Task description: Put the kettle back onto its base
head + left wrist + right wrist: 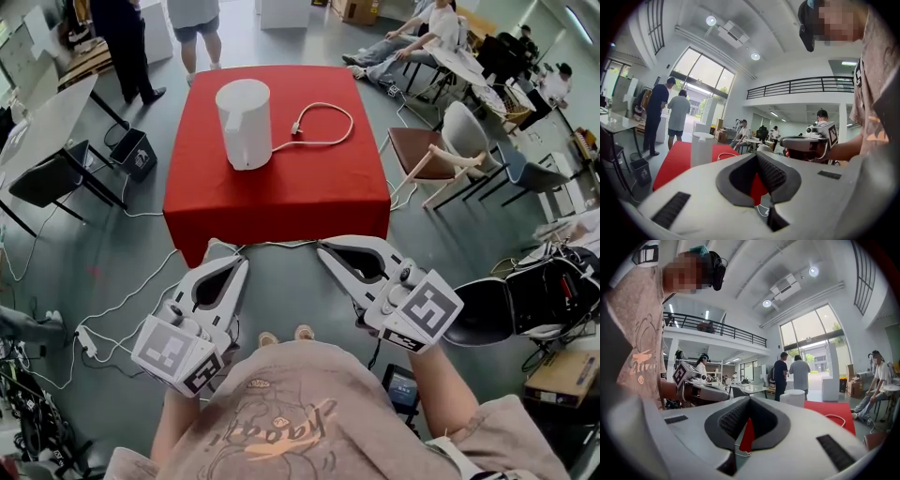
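Looking down through the head view, I see the white kettle [244,123] standing upright on the red-covered table [281,192], left of the middle and nearer the far edge than the near one. I cannot make out a separate base under it. A white cord [323,128] leaves its foot and loops toward the right edge. My left gripper [222,249] and right gripper [330,248] hang side by side off the table's near edge, close to my body and well apart from the kettle. Both have their jaws pressed together with nothing between them. A brown chair [424,153] stands by the right edge, and two people stand beyond the far edge.
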### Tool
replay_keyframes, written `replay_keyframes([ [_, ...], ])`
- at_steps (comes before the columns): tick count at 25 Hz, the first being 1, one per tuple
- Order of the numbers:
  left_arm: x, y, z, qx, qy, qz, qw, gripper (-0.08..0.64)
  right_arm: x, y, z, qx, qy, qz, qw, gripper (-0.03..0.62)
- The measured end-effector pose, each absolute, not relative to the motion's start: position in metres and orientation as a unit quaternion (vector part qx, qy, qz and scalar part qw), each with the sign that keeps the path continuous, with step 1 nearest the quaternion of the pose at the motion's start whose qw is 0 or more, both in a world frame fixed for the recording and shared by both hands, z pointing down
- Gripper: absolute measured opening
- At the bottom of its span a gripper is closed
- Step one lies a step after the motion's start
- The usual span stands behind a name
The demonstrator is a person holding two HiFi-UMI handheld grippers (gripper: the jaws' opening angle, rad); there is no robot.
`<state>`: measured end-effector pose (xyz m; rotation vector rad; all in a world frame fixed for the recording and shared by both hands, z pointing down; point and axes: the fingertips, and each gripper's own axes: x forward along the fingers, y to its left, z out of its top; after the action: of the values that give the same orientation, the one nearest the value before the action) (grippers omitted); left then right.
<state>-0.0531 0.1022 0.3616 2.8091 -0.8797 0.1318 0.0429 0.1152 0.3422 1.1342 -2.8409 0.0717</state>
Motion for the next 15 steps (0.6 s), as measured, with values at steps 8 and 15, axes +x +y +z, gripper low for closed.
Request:
replay_keyframes([
  [8,-0.042,0.111,0.362,0.949,-0.298,0.046,0.095,0.000,0.050,0.127,0.343,0.365,-0.930,0.010,0.041,0.002],
  [15,-0.039,0.117,0.363,0.949,-0.297,0.048,0.097,0.002,0.055,0.133,0.343,0.367,-0.929,0.014,0.040,0.002],
])
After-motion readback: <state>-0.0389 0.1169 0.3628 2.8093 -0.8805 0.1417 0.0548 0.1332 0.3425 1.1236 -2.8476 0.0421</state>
